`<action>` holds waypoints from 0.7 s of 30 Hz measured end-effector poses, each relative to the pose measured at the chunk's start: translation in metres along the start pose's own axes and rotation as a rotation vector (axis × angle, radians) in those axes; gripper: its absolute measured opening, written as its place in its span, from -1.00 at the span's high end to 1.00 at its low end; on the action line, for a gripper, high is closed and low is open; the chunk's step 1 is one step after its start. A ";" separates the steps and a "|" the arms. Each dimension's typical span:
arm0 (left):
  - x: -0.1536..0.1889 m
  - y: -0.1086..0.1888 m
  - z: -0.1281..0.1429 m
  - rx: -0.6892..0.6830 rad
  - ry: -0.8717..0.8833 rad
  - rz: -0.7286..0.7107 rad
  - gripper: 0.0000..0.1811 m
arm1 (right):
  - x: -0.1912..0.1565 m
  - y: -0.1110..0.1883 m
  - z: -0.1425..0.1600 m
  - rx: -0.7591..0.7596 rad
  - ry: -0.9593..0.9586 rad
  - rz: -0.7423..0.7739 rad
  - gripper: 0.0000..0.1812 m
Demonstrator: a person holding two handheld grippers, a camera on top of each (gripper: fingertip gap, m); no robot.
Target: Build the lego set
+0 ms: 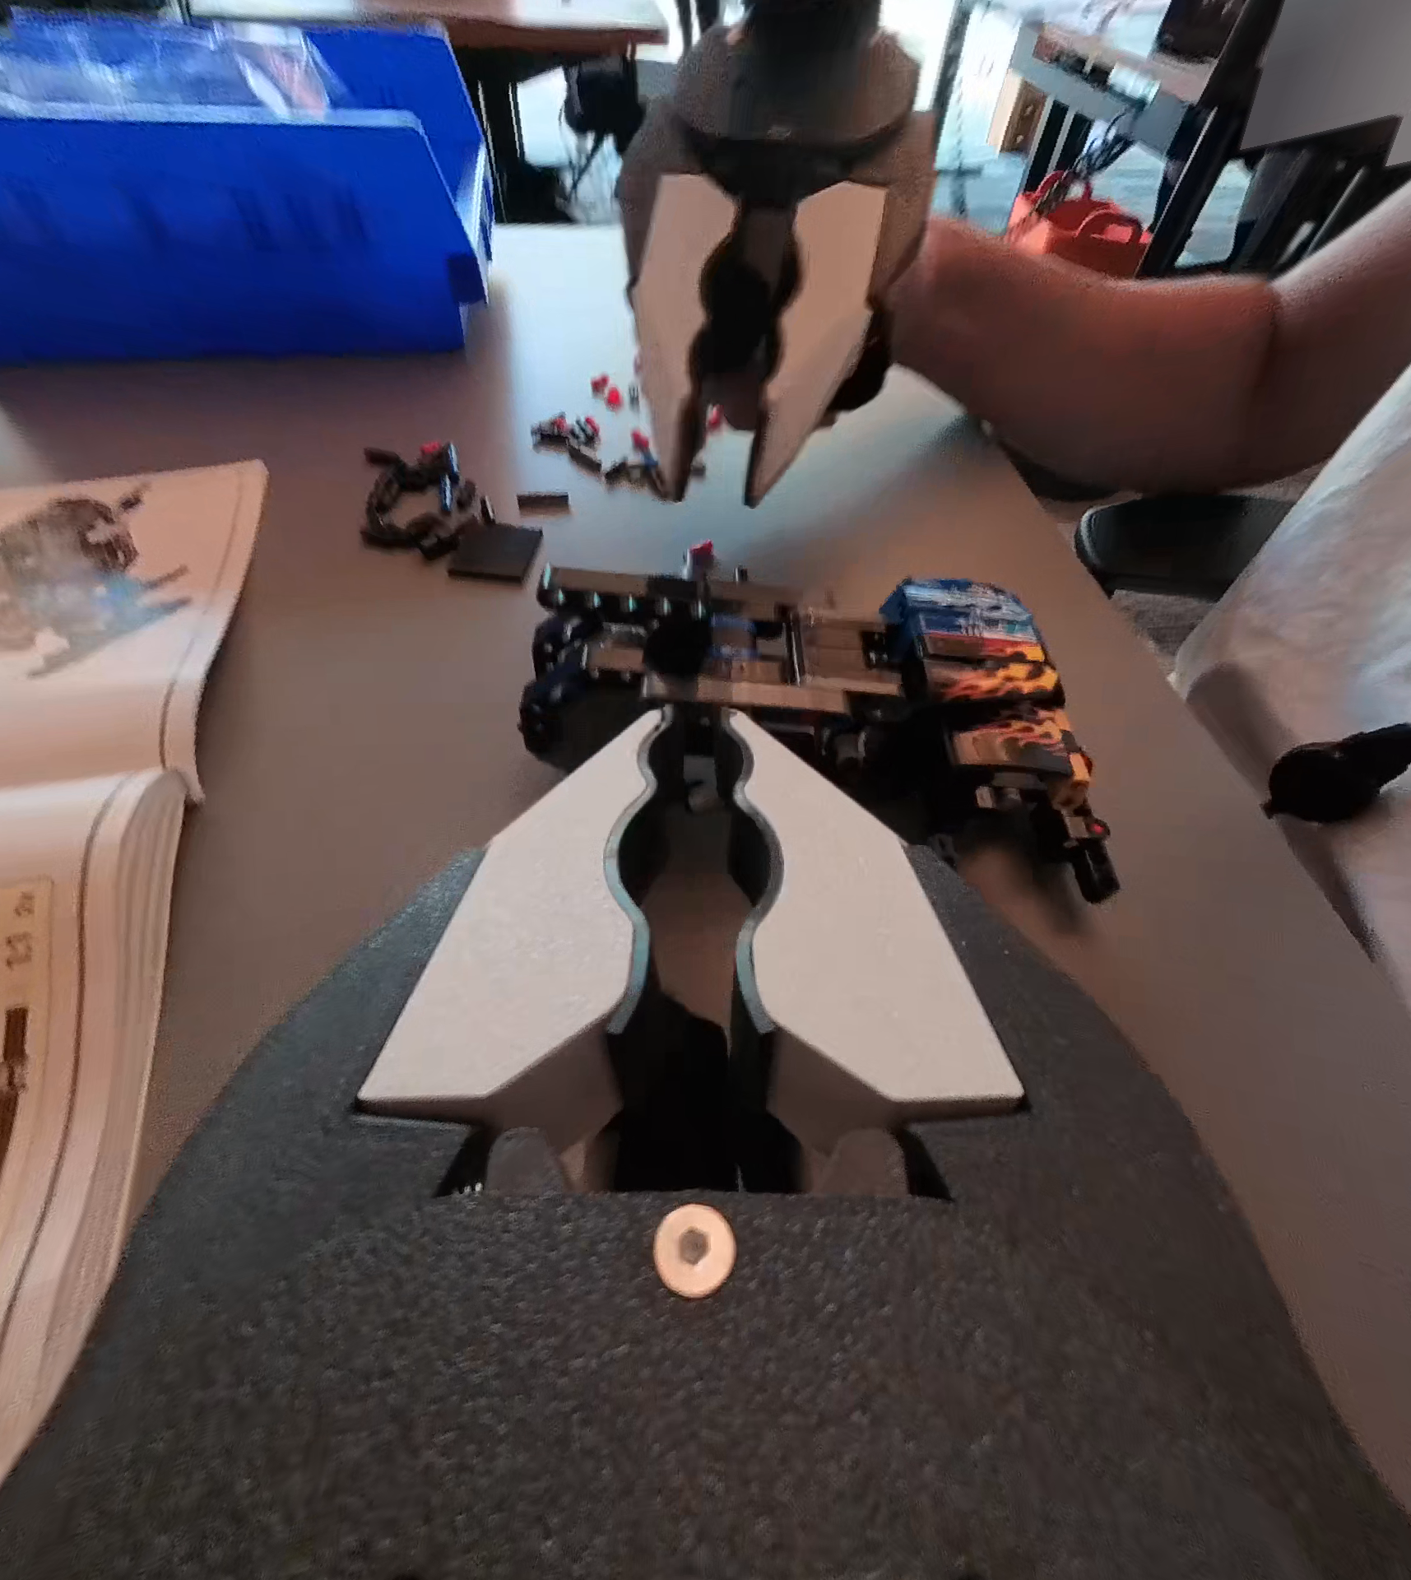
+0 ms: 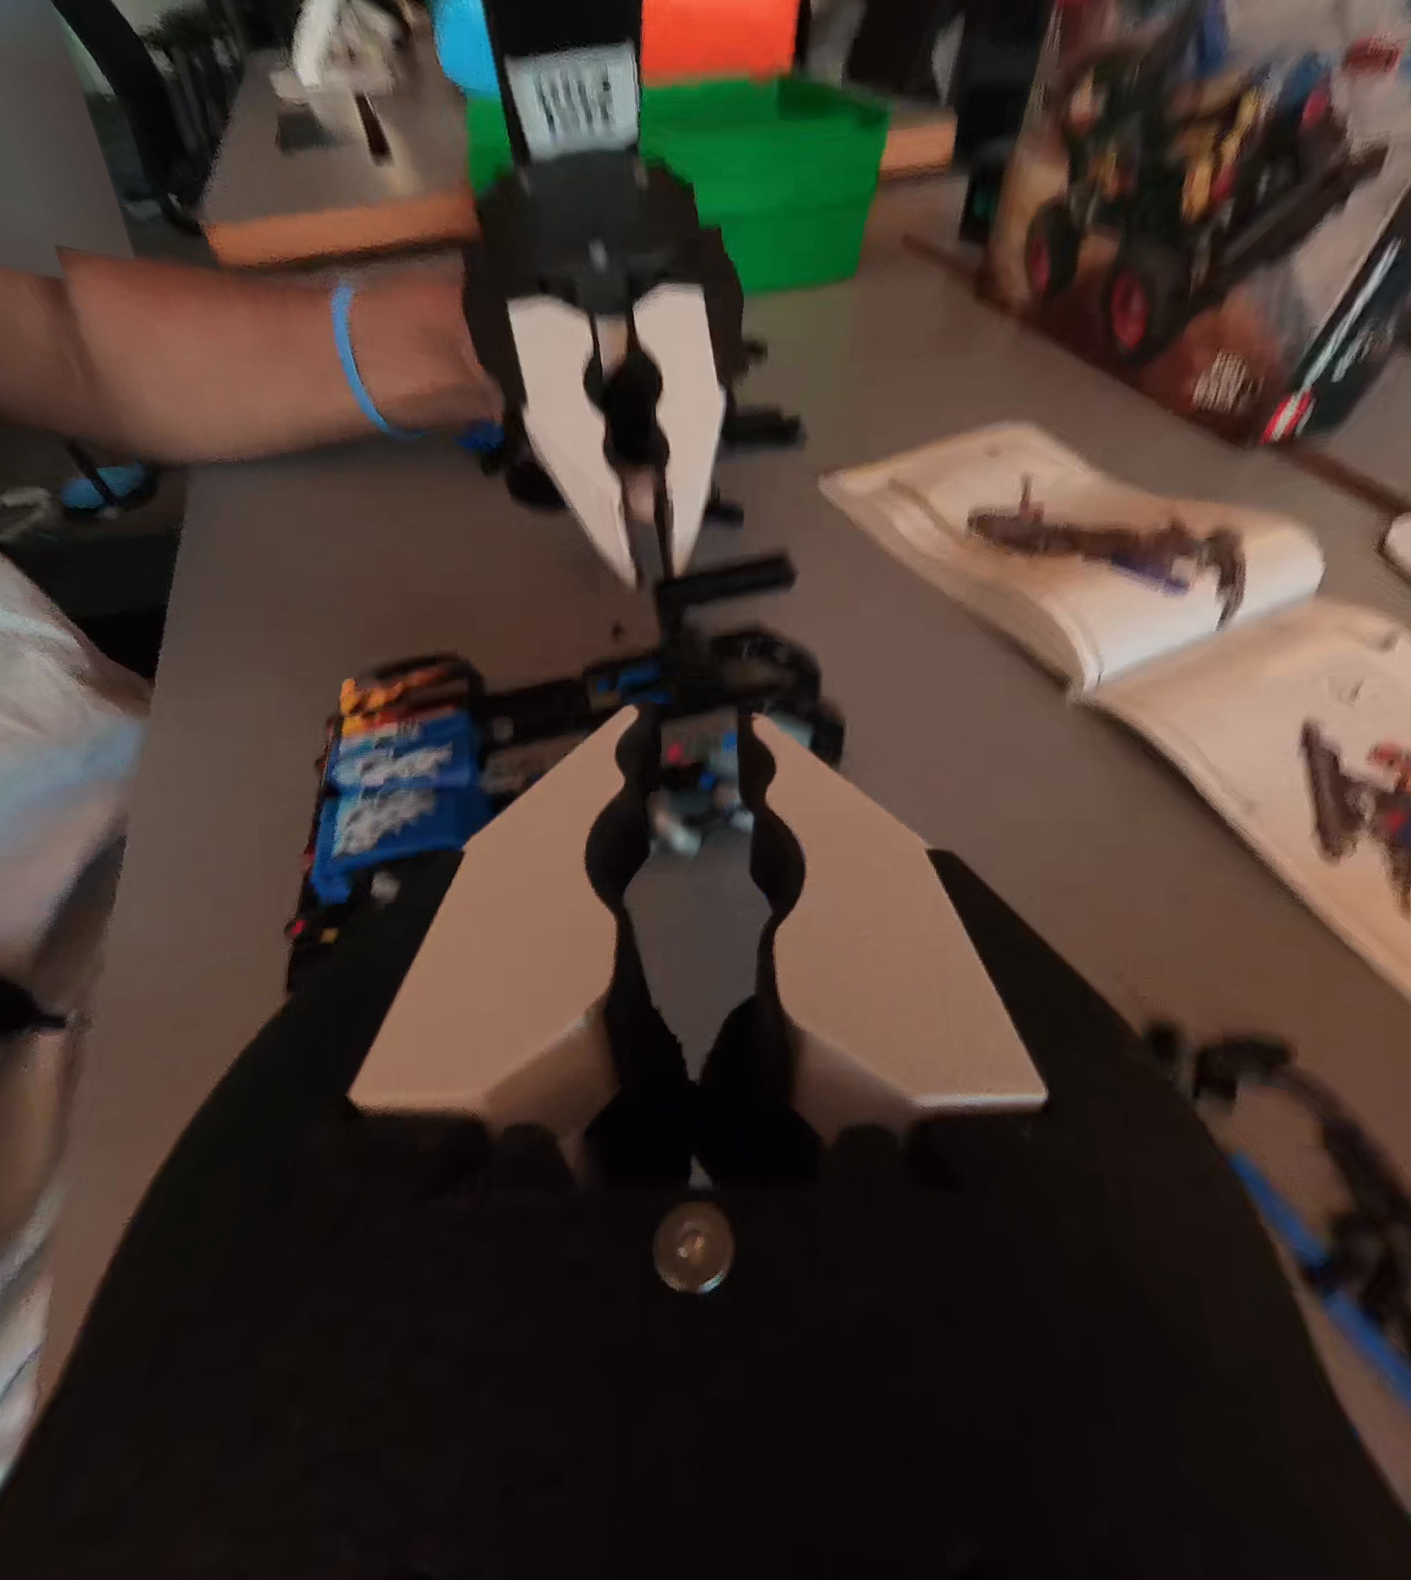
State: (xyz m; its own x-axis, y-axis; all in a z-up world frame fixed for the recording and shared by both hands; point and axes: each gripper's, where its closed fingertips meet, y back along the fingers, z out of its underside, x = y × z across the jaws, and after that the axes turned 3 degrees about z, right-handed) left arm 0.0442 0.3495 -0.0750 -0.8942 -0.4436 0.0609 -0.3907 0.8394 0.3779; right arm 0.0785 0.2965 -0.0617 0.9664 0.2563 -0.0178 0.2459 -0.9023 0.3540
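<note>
The partly built lego truck (image 1: 770,658) lies on the grey table, black with blue and flame-printed panels; it also shows in the right wrist view (image 2: 428,752). My left gripper (image 1: 695,722) is at the truck's near side, shut on a thin black rod (image 2: 666,547) that sticks out of the model. In the right wrist view the left gripper (image 2: 652,568) stands on the far side with that rod between its pads. My right gripper (image 2: 695,727) is open and empty, just above the truck's opposite side. It also shows in the left wrist view (image 1: 719,496).
Loose black and red pieces (image 1: 599,427) and a black chain (image 1: 420,513) lie behind the truck. An open instruction booklet (image 1: 69,598) lies on one side. A blue bin (image 1: 189,222), a green bin (image 2: 770,171) and the set's box (image 2: 1197,214) stand farther off. A black-and-blue subassembly (image 2: 1351,1214) lies nearby. Some 7 cm of space lies between my two pairs of fingers.
</note>
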 end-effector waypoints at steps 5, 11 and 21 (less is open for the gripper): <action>0.013 -0.010 0.029 -0.184 -0.017 0.025 0.94 | -0.030 -0.008 0.057 -0.284 0.056 0.103 0.84; -0.003 -0.018 0.021 -0.198 -0.063 -0.088 0.96 | -0.043 -0.027 0.052 -0.310 0.152 0.231 0.97; -0.029 -0.004 0.023 -0.198 -0.084 -0.242 0.93 | -0.062 -0.021 0.043 -0.260 0.026 0.215 0.90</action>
State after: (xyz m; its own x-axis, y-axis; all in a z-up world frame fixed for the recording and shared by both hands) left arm 0.0666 0.3664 -0.0996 -0.7985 -0.5886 -0.1264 -0.5517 0.6315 0.5448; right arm 0.0162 0.2849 -0.1080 0.9910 0.0814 0.1059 0.0059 -0.8189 0.5739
